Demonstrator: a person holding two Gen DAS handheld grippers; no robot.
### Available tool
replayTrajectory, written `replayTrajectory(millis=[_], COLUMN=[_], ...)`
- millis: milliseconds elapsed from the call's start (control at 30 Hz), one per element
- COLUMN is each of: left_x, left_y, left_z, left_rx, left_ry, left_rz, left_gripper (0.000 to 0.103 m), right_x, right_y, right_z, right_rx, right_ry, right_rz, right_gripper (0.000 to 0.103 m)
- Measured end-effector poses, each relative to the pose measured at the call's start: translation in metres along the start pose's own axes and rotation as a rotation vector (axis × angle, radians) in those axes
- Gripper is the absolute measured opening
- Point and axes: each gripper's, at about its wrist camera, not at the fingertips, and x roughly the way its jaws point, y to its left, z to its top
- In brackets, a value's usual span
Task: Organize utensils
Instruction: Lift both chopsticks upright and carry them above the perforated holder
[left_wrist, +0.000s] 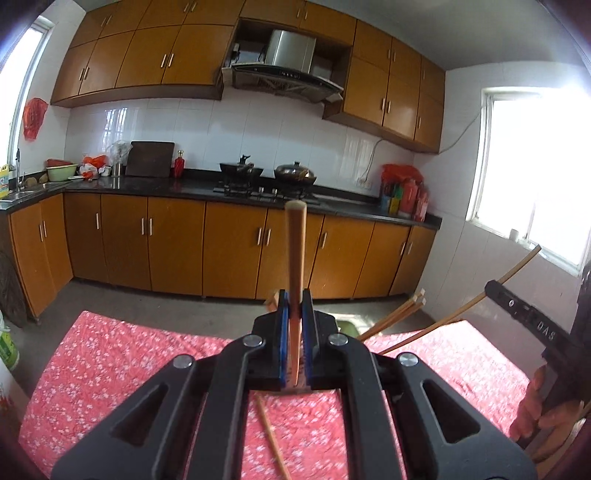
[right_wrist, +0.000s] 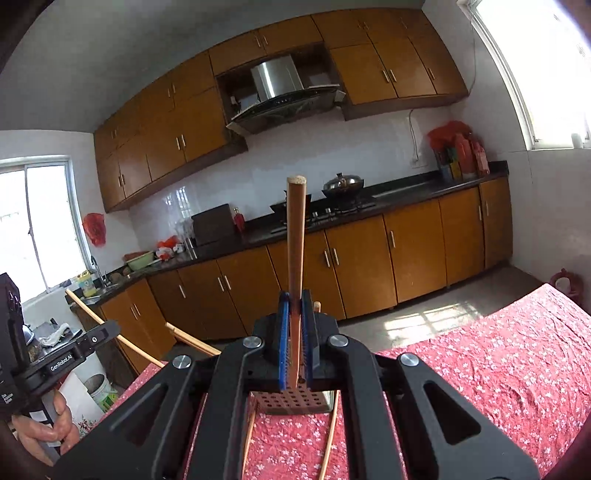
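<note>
Left gripper (left_wrist: 295, 308): jaws clamped on a wooden chopstick (left_wrist: 296, 254); blue pads press its lower shaft.
Right gripper (right_wrist: 294, 308): likewise closed on a second wooden stick (right_wrist: 296, 236), round-ended and smooth.
Long axis: each held stick runs forward along the fingers, its free end toward the kitchen counter (left_wrist: 192, 186).
Holder: a perforated reddish-brown holder (right_wrist: 291, 402) sits directly beneath the right gripper, so the right hand appears nearer; judged next move is to tip the stick down into it.
Loose utensils: more chopsticks (left_wrist: 397, 316) jut up beside the left gripper; one lies flat (left_wrist: 271, 439) on the cloth.
Surface: red floral tablecloth (right_wrist: 498, 369), soft and wrinkled.
</note>
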Motion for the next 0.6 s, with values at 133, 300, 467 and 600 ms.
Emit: replayTrajectory(millis=[133, 300, 467, 600], left_x=[0.015, 0.037, 0.070, 0.091], left_y=[-0.010, -0.020, -0.020, -0.017], left_z=[0.017, 0.035, 0.031, 0.022], left_rx=[-0.044, -0.048, -0.053, -0.045], left_ry=[-0.009, -0.057, -0.059, -0.050], left_rz=[-0.027, 0.008, 0.050, 0.059], left_gripper=[0.008, 0.008, 0.008, 0.008], right_x=[0.010, 0.034, 0.061, 0.076], right_y=[0.008, 0.013, 0.015, 0.011], right_z=[0.003, 0.005, -0.005, -0.014], right_rx=[-0.033, -0.067, -0.105, -0.096], right_ry=[-0.039, -0.048, -0.030, 0.024], right_rz=[-0.012, -0.016, -0.040, -0.042], right_gripper=[0.007, 0.007, 0.007, 0.007])
